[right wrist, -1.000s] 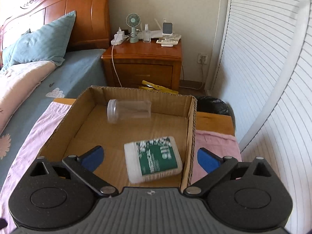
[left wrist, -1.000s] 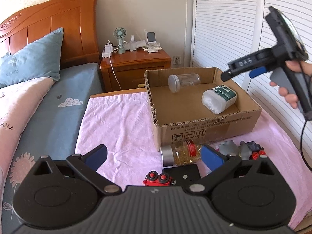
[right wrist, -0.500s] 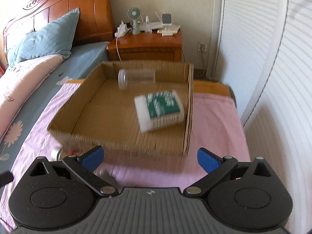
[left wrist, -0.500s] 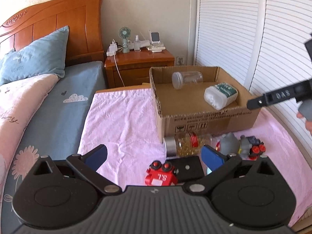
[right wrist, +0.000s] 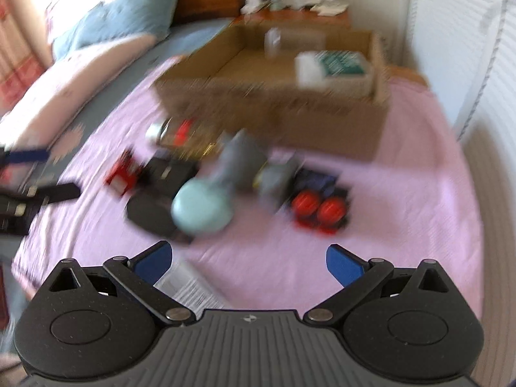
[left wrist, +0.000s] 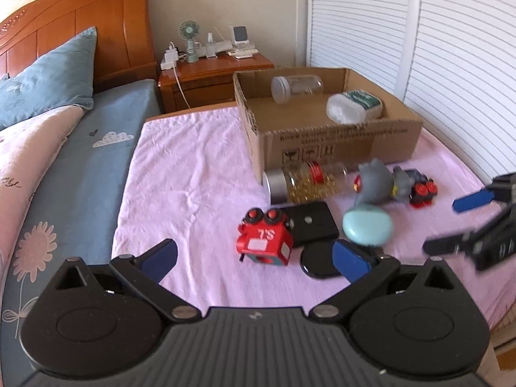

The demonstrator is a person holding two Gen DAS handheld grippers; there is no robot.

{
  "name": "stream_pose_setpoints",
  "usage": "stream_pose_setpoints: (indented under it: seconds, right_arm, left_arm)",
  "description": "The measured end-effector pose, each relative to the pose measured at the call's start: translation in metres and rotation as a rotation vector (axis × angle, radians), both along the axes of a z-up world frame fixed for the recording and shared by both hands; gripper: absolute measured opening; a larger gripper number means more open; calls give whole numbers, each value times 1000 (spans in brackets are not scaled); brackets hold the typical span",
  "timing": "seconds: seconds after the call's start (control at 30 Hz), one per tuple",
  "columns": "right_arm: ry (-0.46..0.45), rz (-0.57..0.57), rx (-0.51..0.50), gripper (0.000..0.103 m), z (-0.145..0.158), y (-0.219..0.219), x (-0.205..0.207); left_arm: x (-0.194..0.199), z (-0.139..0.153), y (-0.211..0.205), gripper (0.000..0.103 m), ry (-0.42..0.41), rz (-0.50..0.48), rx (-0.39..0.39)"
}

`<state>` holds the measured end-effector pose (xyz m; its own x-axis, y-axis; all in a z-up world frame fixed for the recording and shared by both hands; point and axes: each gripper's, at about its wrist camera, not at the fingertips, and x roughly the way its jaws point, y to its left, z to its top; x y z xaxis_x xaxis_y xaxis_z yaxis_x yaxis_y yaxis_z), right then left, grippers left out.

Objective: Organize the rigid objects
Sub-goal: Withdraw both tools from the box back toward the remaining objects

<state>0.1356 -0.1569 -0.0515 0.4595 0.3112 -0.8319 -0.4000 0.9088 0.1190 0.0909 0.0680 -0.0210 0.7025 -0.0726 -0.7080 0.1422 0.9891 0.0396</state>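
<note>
A cardboard box [left wrist: 342, 143] on the pink cloth holds a clear jar [left wrist: 296, 88] and a white green-labelled tub [left wrist: 353, 107]. In front of it lie a bottle of yellow capsules [left wrist: 306, 182], a red toy engine [left wrist: 264, 238], a black phone [left wrist: 311, 224], a grey figure with a teal base [left wrist: 371, 206] and a dark toy with red wheels [left wrist: 419, 188]. My left gripper [left wrist: 254, 256] is open and empty, above the cloth before the red engine. My right gripper [right wrist: 246, 261] is open and empty, near the grey figure [right wrist: 222, 183]; it shows at the right edge of the left wrist view [left wrist: 464, 222].
A bed with a blue pillow [left wrist: 45, 77] lies to the left. A wooden nightstand [left wrist: 213, 74] with a small fan stands behind the box. White louvred doors [left wrist: 419, 48] close off the right side. A black round disc [left wrist: 317, 261] lies by the phone.
My right gripper has pulled back from over the box and come down low over the loose objects on the cloth. My left gripper has drawn back and risen, showing more of the objects.
</note>
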Motion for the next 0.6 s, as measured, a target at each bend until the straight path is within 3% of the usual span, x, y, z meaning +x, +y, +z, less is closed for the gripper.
stream_pose_setpoints:
  seconds: [0.2,0.6]
  right_arm:
    - [16,81,-81,103,-20,24,-26]
    - [-37,52,-162,103,-31,14,-42]
  left_arm:
    - [-8,-5,-3,102,12,-57,-8]
    - [-10,-6,-4,102,44,-100,25]
